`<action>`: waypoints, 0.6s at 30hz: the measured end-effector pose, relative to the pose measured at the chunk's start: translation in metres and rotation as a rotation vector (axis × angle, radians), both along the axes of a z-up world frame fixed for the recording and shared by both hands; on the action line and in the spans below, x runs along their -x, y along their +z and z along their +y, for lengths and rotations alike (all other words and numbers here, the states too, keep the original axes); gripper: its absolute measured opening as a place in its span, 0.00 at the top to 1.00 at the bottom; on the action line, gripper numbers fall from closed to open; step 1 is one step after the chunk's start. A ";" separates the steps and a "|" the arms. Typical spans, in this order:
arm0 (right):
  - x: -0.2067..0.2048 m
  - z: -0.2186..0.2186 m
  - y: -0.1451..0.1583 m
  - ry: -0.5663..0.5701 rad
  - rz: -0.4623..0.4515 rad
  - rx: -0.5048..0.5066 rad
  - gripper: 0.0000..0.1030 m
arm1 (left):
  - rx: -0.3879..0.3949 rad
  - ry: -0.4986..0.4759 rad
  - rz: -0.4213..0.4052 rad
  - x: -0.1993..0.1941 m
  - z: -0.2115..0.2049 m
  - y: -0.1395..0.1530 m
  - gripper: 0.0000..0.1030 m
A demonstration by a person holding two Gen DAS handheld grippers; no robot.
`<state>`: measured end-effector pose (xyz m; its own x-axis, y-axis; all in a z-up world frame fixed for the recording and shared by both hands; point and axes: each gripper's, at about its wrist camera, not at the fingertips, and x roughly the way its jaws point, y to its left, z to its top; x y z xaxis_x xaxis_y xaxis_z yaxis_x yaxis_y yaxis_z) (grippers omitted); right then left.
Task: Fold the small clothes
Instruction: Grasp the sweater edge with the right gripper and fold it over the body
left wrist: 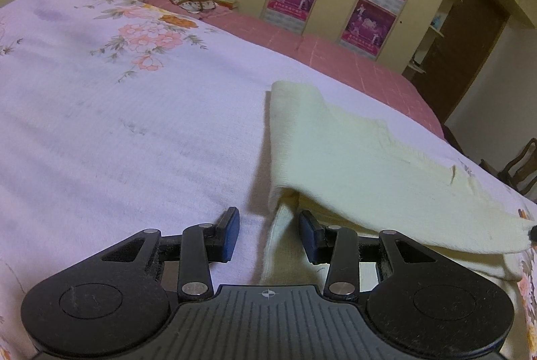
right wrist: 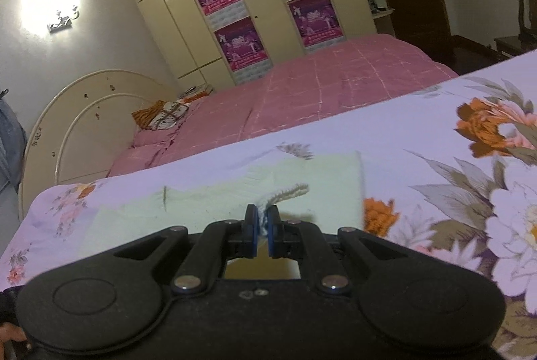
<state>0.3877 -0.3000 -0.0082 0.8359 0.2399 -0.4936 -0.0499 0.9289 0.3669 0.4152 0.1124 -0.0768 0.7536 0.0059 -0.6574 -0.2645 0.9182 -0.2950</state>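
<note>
The right tool (right wrist: 261, 219) is pinched tight on a ribbed edge of the pale yellow garment (left wrist: 352, 152), which lies on the floral bedspread (left wrist: 117, 125) just ahead of both tools. The left tool (left wrist: 270, 234) stands partly open, holding nothing, with a cloth fold between its fingers. To fold well, I would carry the edge low and level, keeping layers aligned. Only the left view shows the raised flap; only the right shows the grip.
</note>
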 end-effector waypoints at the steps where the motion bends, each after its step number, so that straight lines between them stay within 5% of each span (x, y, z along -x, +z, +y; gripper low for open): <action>1: 0.001 -0.001 -0.001 -0.005 0.005 0.002 0.94 | -0.001 0.000 0.000 0.000 0.000 0.000 0.61; 18: 0.012 -0.022 -0.027 -0.045 0.061 0.011 0.94 | -0.003 -0.010 -0.002 -0.001 0.001 -0.002 0.61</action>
